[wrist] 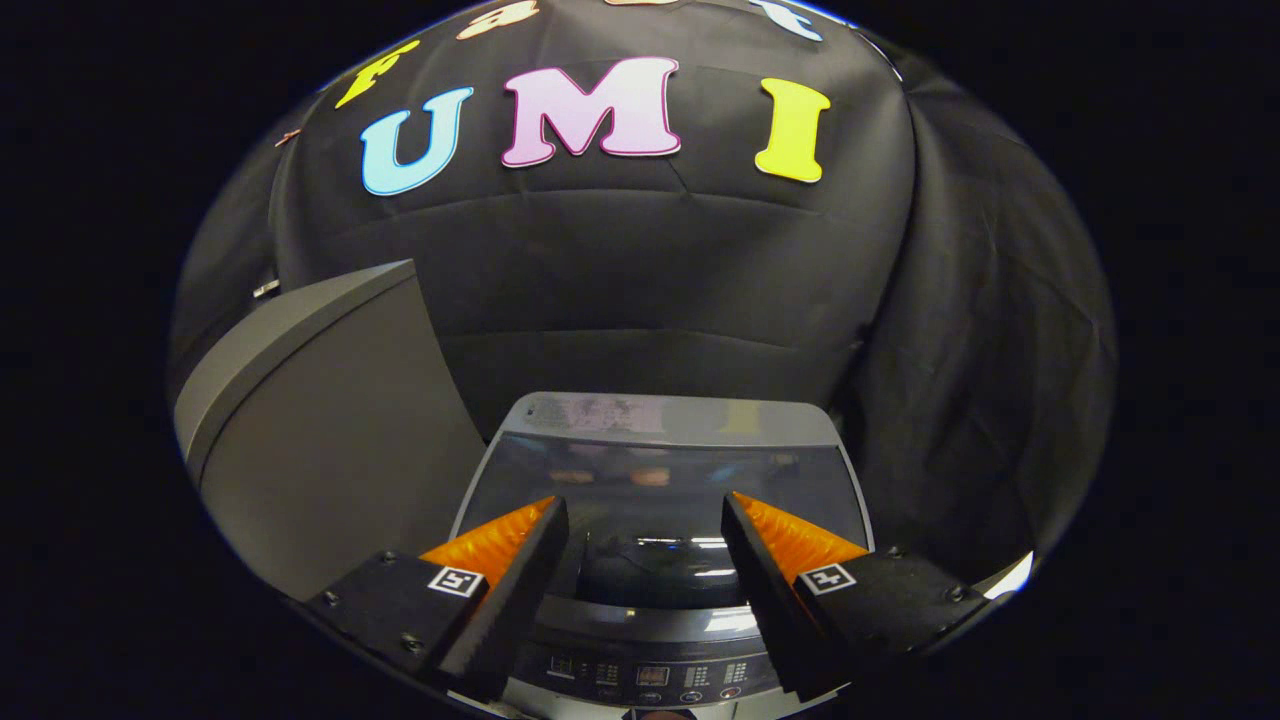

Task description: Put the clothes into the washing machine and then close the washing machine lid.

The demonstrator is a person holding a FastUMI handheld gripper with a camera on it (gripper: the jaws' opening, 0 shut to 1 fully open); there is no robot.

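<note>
Gripper (pixel 645 515) open, empty, above grey top-loading washing machine (pixel 660 640). Its dark glass lid (pixel 655 470) lies flat, apparently closed. Clothes presumably inside; cannot tell. Task looks near done. Grey box (pixel 320 440) beside machine.

The claw (pixel 645 510) is formed by two wedge-shaped fingers (pixel 500 545) with ribbed inner faces, tapering to points. Each finger is carried on a dark block, on which a small square black-and-white marker (pixel 456 580) is fixed and screw heads are set.
</note>
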